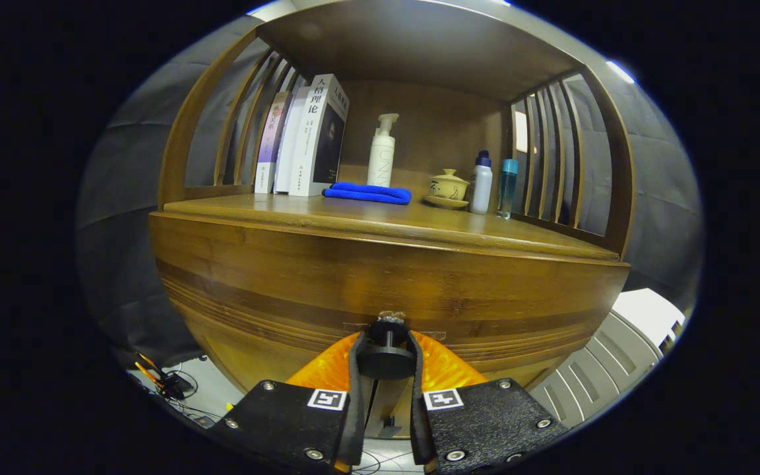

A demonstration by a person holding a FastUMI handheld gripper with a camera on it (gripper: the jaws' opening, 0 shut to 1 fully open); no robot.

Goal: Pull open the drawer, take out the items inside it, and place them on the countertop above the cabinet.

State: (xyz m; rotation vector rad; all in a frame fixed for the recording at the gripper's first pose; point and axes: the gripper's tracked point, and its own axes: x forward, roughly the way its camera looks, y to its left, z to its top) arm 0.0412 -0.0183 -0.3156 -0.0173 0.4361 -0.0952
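Note:
A wooden cabinet stands right in front of me, its drawer front (380, 277) closed flush under the countertop (380, 221). A small dark round knob (386, 353) sticks out of the drawer front's lower middle. My gripper (385, 359) is shut on this knob, one finger pressing on each side of it. The drawer's inside is hidden.
On the countertop stand several upright books (307, 138) at the left, a folded blue cloth (368, 192), a white pump bottle (382, 153), a lidded tea cup on a saucer (448, 188), a white bottle (481, 181) and a blue bottle (506, 188). Slatted side walls enclose the shelf.

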